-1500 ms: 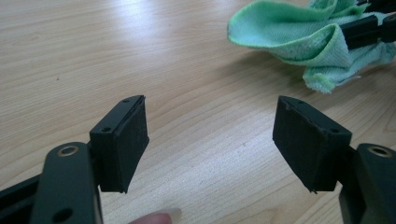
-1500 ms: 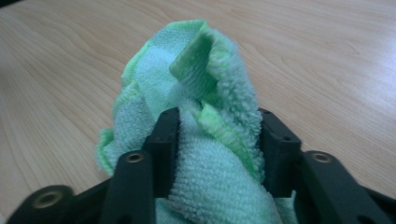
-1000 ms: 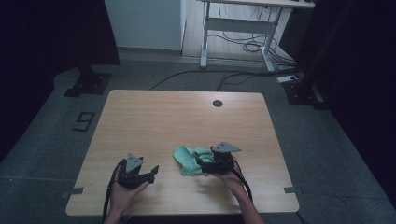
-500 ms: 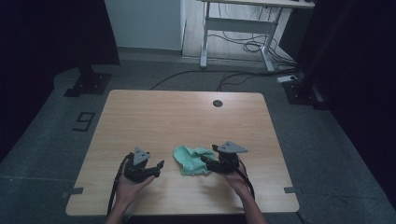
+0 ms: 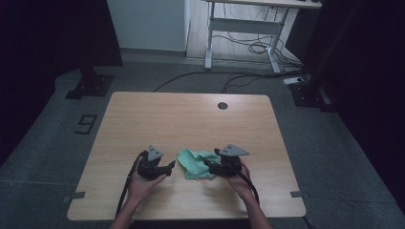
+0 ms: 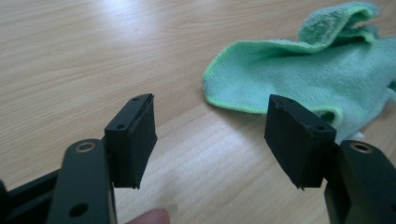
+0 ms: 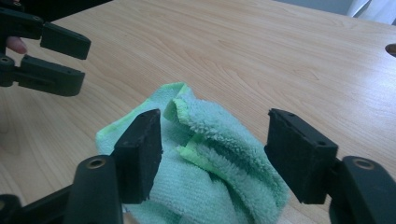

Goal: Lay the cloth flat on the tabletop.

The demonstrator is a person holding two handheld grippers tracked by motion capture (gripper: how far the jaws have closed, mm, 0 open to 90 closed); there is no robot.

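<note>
High view: green cloth (image 5: pixel 195 163) lies crumpled on the tabletop (image 5: pixel 191 119) near the front edge, about mid-width, between both hands. Left gripper (image 5: pixel 168 166) has slid toward the cloth from the left since a second ago and now sits just beside its left edge, not touching as far as I can tell. Right gripper (image 5: pixel 208 163) has stayed put at the cloth's right side, tips over the fabric. Left gripper view: jaws stand wide apart but have just been closing a bit, nothing between them, bare wood under them; cloth (image 6: pixel 308 84) lies just ahead and to the right. Right gripper view: jaws have just been closing too, with a raised fold of cloth (image 7: pixel 210 154) between them, pads not yet pressing on it; left gripper (image 7: pixel 60 58) farther off at the upper left. Judgement: right is about to pinch the fold, left is lining up for the near edge, likely to spread or fold the cloth.
</note>
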